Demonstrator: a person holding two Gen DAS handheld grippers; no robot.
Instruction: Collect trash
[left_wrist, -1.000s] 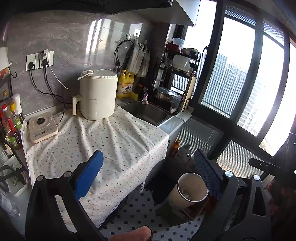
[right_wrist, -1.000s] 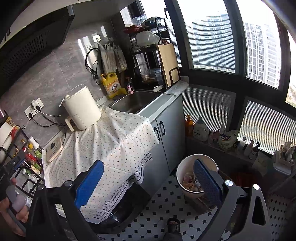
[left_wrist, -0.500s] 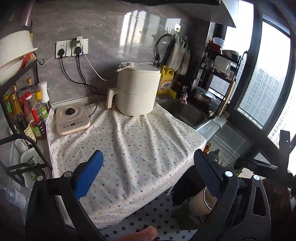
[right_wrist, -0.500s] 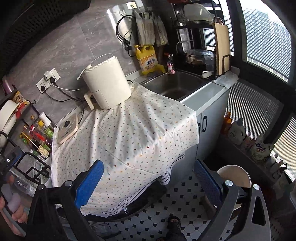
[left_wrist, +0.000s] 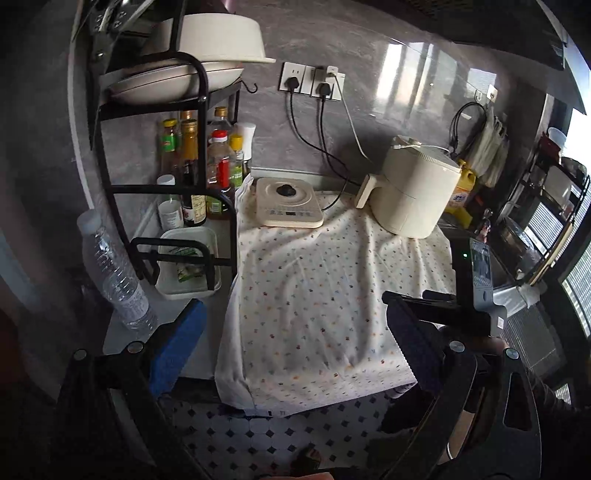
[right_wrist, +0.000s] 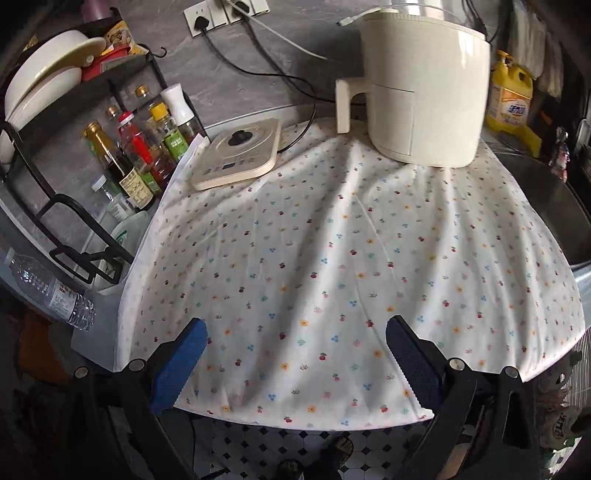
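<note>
Plastic water bottle (left_wrist: 114, 277) lying left of both tongs' empty, spread fingers.

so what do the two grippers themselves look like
Both look alike: black frames with silver bolts at the joints, each carrying two flat blue textured pads. Left gripper, right gripper. The left view also shows the right gripper's black body with a small screen and green light.

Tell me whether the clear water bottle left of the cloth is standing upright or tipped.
Upright, leaning slightly at most. In the left wrist view the water bottle stands on its base on the grey counter, white cap on top, beside the black rack.
</note>
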